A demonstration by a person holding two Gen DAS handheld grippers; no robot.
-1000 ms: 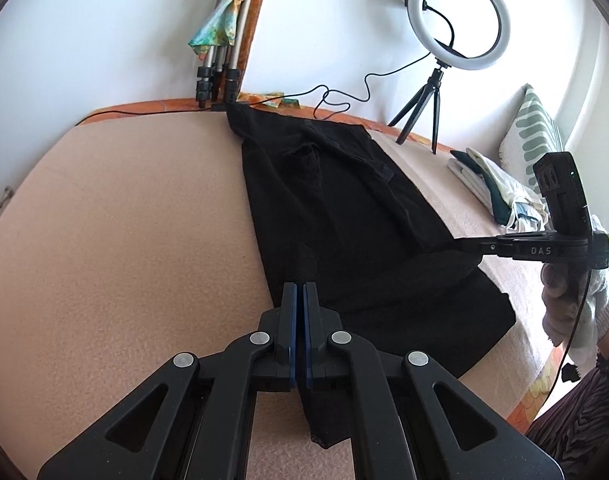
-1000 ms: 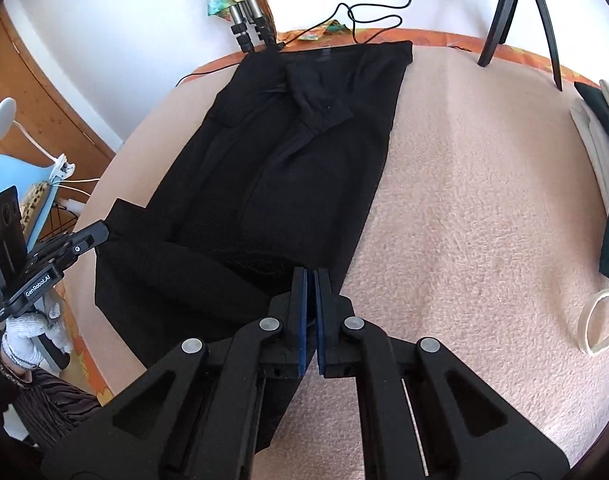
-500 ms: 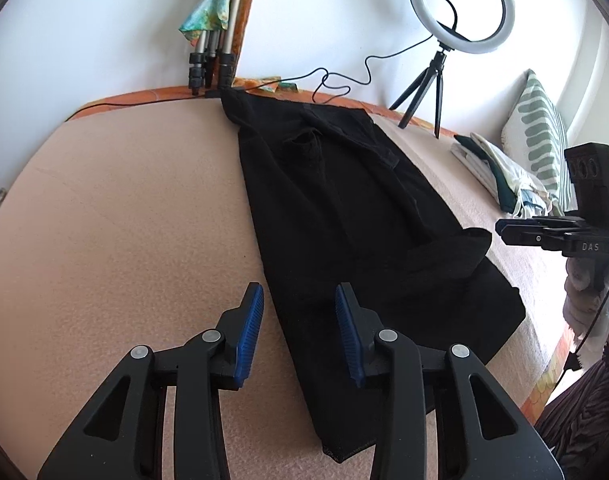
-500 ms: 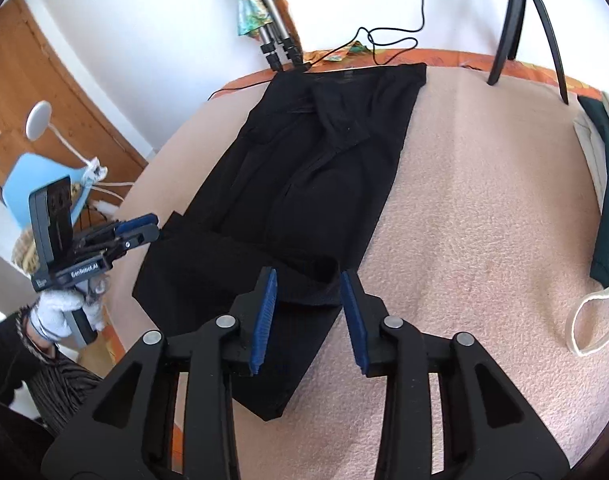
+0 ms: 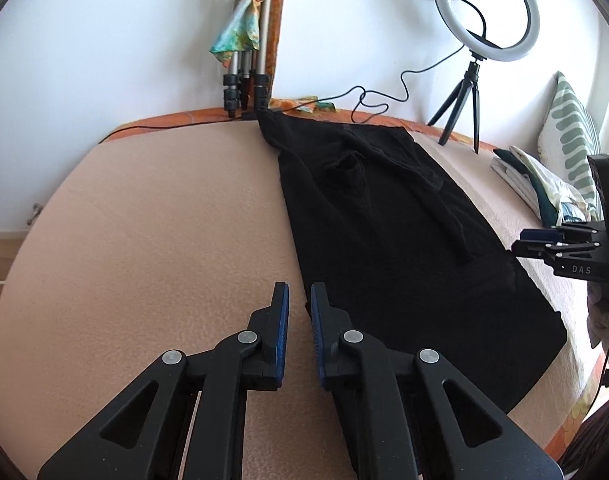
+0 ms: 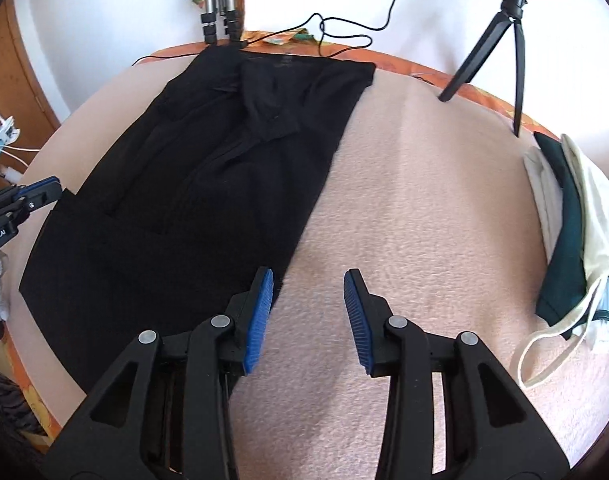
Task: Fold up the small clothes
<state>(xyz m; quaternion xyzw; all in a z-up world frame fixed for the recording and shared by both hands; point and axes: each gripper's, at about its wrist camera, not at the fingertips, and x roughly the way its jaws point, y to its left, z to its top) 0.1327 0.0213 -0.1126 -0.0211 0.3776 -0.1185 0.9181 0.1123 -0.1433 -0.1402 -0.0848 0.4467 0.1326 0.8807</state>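
Note:
A black garment [image 5: 384, 240] lies spread flat on the pink bed cover, its near end folded over itself; it also shows in the right wrist view [image 6: 208, 184]. My left gripper [image 5: 299, 300] hovers at the garment's left edge, its blue pads a narrow gap apart and holding nothing. My right gripper [image 6: 308, 292] is wide open and empty at the garment's right edge, left pad over the cloth, right pad over the cover. Each gripper shows in the other's view, the right one [image 5: 544, 242] and the left one [image 6: 28, 196].
A ring light on a tripod [image 5: 480, 32] and tripod legs with a coloured scarf [image 5: 244, 60] stand at the far edge. Folded clothes [image 6: 572, 232] and a striped pillow [image 5: 572, 136] lie at the right. The orange bed edge [image 6: 32, 412] is near.
Both grippers were shut on the garment's near end a second ago and then let it go. The left gripper has since narrowed and the right has opened wider; the fold now lies flat.

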